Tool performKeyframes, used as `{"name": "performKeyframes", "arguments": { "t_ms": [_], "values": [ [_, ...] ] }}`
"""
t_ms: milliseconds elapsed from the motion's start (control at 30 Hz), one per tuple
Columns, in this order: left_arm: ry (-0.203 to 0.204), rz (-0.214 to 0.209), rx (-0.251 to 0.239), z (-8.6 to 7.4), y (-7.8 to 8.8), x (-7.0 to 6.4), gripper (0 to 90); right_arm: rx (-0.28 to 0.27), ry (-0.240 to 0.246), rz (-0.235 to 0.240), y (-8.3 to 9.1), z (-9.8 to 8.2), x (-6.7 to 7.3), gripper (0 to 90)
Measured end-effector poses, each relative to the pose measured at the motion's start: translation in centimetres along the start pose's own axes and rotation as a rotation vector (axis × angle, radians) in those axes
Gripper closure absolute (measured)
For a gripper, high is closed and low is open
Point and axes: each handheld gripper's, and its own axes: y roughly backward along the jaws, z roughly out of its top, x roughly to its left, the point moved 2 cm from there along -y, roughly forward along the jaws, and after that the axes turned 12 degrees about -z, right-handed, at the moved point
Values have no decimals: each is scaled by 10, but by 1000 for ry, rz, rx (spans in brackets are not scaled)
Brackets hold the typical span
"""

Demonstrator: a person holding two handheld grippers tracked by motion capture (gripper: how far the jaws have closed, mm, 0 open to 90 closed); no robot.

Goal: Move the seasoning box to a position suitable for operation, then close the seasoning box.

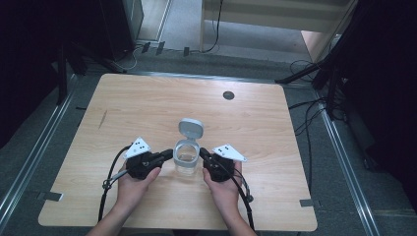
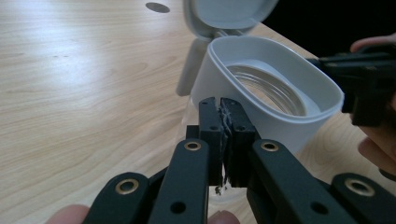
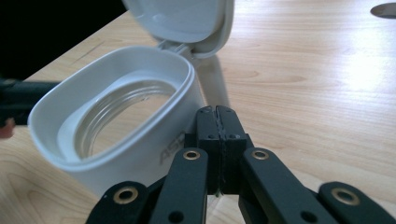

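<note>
A clear jar [image 1: 187, 160] with a white collar [image 2: 210, 81] [image 3: 140, 144] stands on the wooden table [image 1: 147, 103], near its front middle. Its hinged white lid [image 1: 191, 129] [image 2: 229, 11] [image 3: 182, 16] is flipped open toward the far side, and the jar looks empty inside. My left gripper [image 1: 169, 153] [image 2: 220, 105] is shut, with its tip against the jar's left side. My right gripper [image 1: 202, 152] [image 3: 217, 112] is shut too, its tip by the jar's right side. Neither holds anything between its jaws.
A round dark grommet hole [image 1: 228, 95] sits in the table's far middle. Cables trail from both grippers toward the front edge. Dark stands and cables [image 1: 314, 73] line the floor around the table.
</note>
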Motion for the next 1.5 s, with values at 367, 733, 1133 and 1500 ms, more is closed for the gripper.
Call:
{"name": "performKeyframes", "arguments": {
  "t_ms": [367, 733, 1133, 1500],
  "values": [
    [-15, 15, -56, -9, 9, 3, 573, -22, 16, 21, -2, 13, -17, 900],
    [18, 262, -120, -50, 110, 64, 153, -46, 11, 15, -15, 43, -42, 900],
    [53, 240, -141, -62, 124, 71, 143, -37, 20, 66, -39, 78, -35, 900],
    [78, 229, -139, -61, 122, 76, 144, -62, 56, 159, -36, 95, -19, 900]
  ]
}}
